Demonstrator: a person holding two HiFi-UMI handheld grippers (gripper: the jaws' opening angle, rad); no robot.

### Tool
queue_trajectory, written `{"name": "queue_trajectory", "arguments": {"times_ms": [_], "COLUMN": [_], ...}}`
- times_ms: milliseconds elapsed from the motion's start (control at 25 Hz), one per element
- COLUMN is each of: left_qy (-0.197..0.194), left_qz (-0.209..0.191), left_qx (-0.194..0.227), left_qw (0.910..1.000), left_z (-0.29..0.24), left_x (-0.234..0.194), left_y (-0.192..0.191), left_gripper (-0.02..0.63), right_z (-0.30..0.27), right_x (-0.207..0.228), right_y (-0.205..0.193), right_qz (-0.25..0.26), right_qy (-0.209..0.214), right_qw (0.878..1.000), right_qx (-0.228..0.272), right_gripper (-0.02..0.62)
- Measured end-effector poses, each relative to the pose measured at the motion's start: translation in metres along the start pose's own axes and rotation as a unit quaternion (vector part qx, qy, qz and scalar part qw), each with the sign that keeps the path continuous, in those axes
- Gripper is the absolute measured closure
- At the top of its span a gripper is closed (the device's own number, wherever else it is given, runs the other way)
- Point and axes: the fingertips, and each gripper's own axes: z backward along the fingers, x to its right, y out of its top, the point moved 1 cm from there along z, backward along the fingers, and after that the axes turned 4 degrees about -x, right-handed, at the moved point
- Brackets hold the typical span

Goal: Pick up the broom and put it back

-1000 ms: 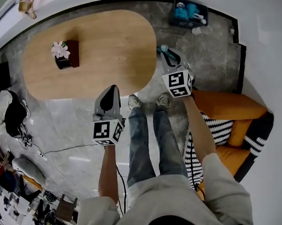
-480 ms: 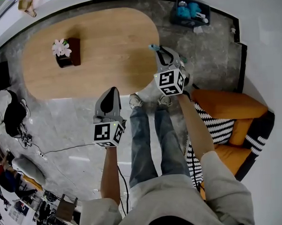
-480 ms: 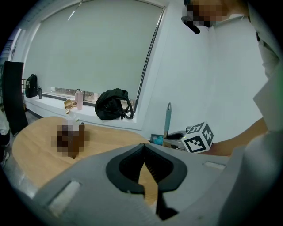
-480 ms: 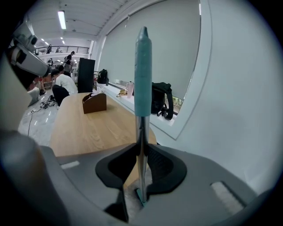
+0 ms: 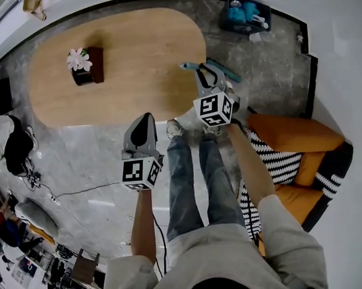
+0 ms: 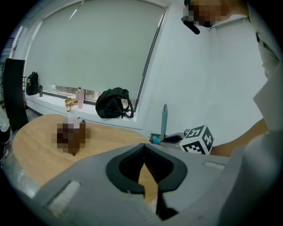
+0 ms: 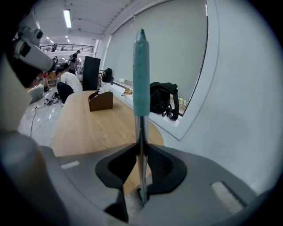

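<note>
Closest to the person, the left claw (image 6: 144, 152) has its jaws pressed together with nothing in them. It hangs over the floor beside the person's legs (image 5: 191, 182). A little further, the right claw (image 7: 140, 142) is clamped on the broom (image 7: 141, 75). Its pads squeeze the thin metal part of the handle, just under the teal sleeve, and the handle rises out of the jaws. The broom's head is not visible in any view.

Beyond lies the oval wooden surface (image 5: 123, 59) with a brown box (image 5: 92, 68) on it, and an orange sofa (image 5: 294, 136) is at the person's right. In the far corner stands a dark bin (image 5: 245, 15).

The risk, I think, is the grip. The metal tube is smooth and narrow and is held at one place only, so the broom may turn or slide between the pads. The long handle may also knock the edge of the surface or the sofa when the person turns.
</note>
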Motion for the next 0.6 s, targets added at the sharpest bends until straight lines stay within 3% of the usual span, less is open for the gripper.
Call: {"name": "queue_trajectory", "arguments": {"times_ms": [360, 600], "left_qy": [-0.003, -0.002], "left_qz": [0.003, 0.006], "left_qx": [0.001, 0.000], "left_qw": [1.0000, 1.0000], "left_z": [0.0002, 0.0020], "left_x": [0.0031, 0.0030], "left_y": [-0.0028, -0.0065], "left_gripper": [0.601, 0.601], "right_z": [0.0034, 0.0016], "right_x": [-0.0051, -0.0054], "right_y": [-0.0056, -0.0044], "right_qz": [-0.011, -0.010], "right_qy": [0.003, 0.025], "right_qw": [1.000, 1.000], "right_qx": [0.001, 0.002], "right_gripper": [0.518, 0.477]}}
